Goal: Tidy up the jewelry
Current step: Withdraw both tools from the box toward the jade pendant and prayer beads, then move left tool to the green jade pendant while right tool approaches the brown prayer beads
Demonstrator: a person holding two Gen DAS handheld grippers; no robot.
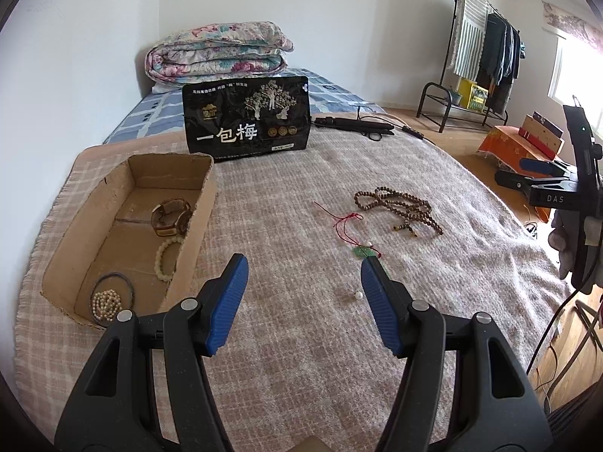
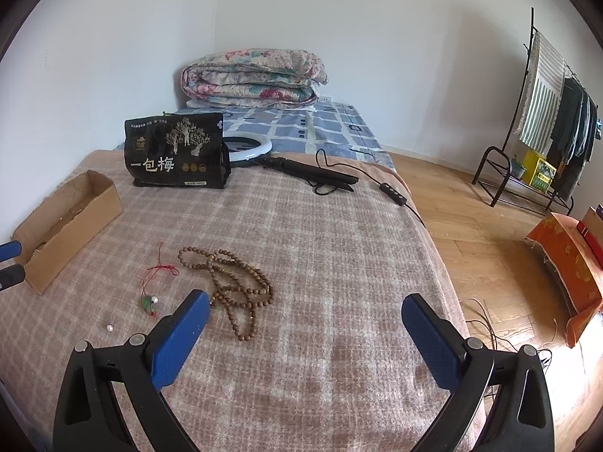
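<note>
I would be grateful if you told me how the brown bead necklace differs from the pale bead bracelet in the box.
The brown bead necklace lies loose on the blanket, outside the cardboard box; the pale bead bracelet already sits inside it. The necklace is a long dark-brown strand doubled into several loops; the bracelet is one short, cream ring. Both are strings of round beads.

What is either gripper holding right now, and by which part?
Nothing. The left gripper and right gripper are both open and empty; the wooden bead necklace and red-cord pendant lie untouched on the blanket.
</note>
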